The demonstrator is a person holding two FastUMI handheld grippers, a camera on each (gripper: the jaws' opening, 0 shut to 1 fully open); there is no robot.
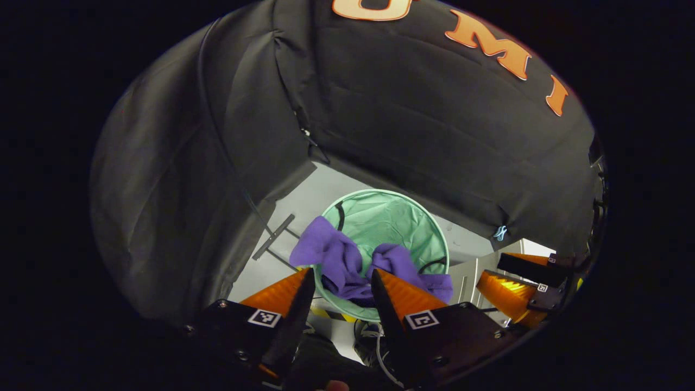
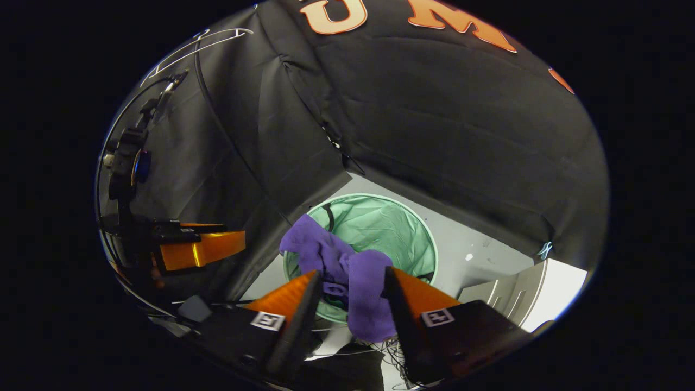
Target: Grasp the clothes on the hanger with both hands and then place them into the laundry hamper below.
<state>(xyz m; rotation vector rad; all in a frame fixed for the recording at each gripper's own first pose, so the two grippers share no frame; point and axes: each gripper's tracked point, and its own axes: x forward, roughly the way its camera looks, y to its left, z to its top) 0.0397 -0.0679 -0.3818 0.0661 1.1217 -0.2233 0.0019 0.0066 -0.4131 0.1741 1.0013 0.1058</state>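
Orange fingers [image 1: 399, 296] of the left gripper [image 1: 342, 288] stand apart, gripping nothing; the right gripper [image 2: 350, 288] is likewise spread. Beyond and below both lies the purple garment [image 1: 347, 260], draped over the near rim of the green hamper [image 1: 402, 217], part inside, part hanging outside toward the grippers.

black cloth wall [image 1: 434, 136] | pale floor [image 2: 478, 239] | black-yellow tape [image 1: 331, 314] | cables [image 1: 374, 347]
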